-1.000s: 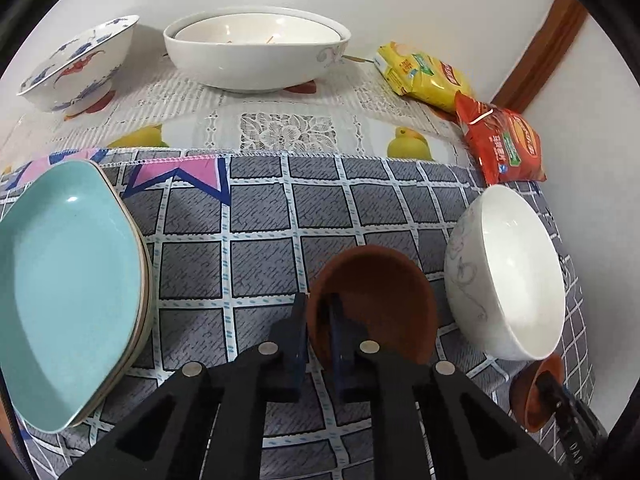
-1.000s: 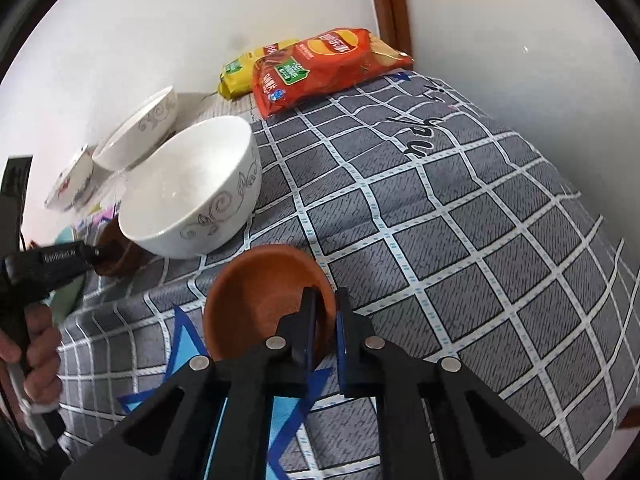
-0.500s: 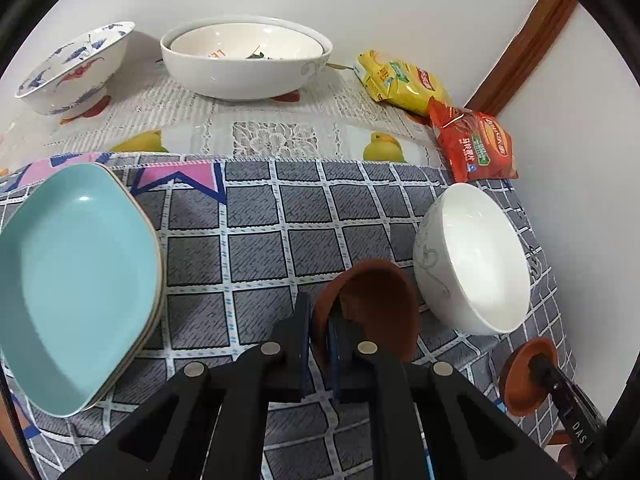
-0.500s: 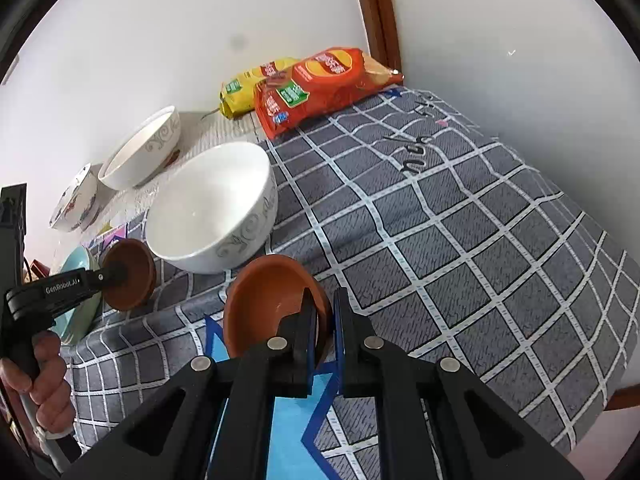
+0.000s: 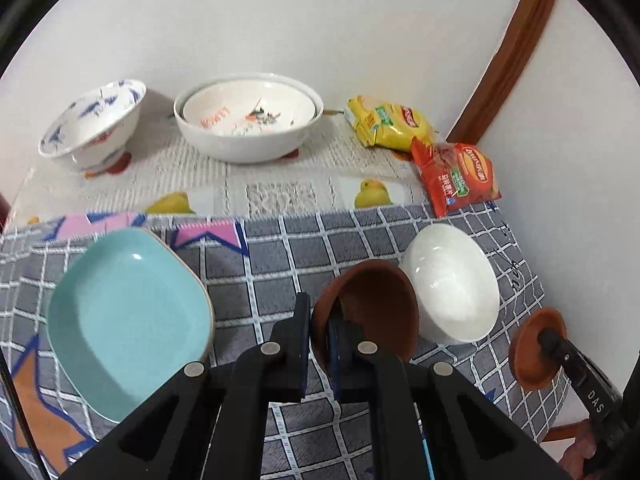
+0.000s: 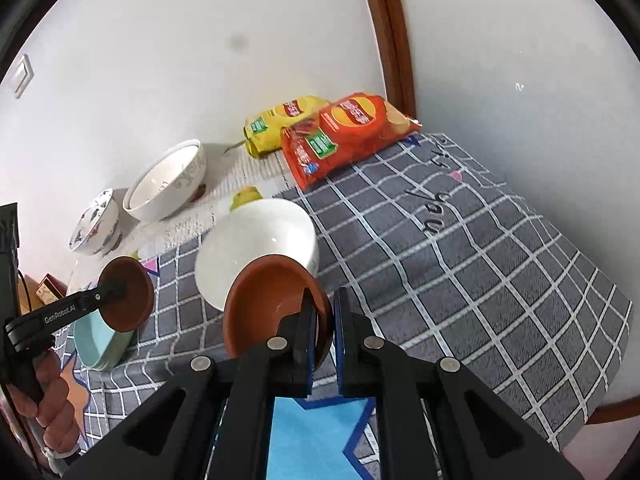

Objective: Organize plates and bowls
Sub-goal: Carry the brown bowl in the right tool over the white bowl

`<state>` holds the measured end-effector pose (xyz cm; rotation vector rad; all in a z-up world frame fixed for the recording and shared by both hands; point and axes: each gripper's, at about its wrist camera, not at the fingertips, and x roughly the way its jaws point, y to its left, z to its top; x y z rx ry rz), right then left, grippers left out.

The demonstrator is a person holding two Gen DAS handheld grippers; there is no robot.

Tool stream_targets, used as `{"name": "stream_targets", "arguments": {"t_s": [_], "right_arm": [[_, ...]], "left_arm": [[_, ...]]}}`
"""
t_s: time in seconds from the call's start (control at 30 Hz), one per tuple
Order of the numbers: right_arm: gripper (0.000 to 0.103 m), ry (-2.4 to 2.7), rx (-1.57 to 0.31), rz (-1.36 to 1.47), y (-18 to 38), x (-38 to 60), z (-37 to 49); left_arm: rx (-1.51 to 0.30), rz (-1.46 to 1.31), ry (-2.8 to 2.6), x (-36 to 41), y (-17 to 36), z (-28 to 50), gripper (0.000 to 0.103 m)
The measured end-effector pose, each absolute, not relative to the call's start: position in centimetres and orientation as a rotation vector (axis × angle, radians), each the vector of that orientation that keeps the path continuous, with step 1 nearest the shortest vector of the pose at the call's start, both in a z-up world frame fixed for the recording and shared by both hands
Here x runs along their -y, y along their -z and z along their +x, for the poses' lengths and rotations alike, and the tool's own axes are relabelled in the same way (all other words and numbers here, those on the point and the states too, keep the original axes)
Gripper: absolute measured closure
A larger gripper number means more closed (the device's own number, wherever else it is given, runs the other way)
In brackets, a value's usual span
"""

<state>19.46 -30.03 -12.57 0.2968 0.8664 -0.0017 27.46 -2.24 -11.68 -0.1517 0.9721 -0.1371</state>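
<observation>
Two pairs of fingers are each clamped tight on the rim of a brown saucer: the left gripper (image 5: 320, 334) on its brown saucer (image 5: 372, 312), the right gripper (image 6: 322, 322) on the other brown saucer (image 6: 272, 304). Both saucers hang clear of the checked cloth (image 6: 460, 272), one on either side of the white bowl (image 5: 452, 280). I judge stacking comes next: keep each pinch firm, level one saucer over the other, and stay off the bowl's rim. Beyond the left saucer from the bowl lies the teal plate (image 5: 128, 320).

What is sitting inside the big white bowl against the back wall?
A second, smaller white bowl with orange lettering and a painted motif is nested inside the big white bowl. Nothing else shows; anything between the two bowls is covered.
</observation>
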Motion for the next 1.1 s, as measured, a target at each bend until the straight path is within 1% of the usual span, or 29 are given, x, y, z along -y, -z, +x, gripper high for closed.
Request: {"name": "stream_targets", "arguments": {"t_s": [0.33, 0.7, 1.1], "right_arm": [[0.095, -0.005, -0.838, 0.295, 11.0, 28.8, 21.4], [0.095, 0.01, -0.882, 0.258, 12.5, 27.0, 25.0], [0.095, 0.029, -0.907, 0.226, 13.7, 25.9, 26.6]], "left_arm": [[-0.956, -0.092, 0.164, 2.6, 10.4, 30.4, 0.095], [-0.96, -0.034, 0.203, 2.9, 12.1, 34.4, 0.095], [-0.97, -0.026, 0.215, 2.5, 12.9, 35.4, 0.095]]}}
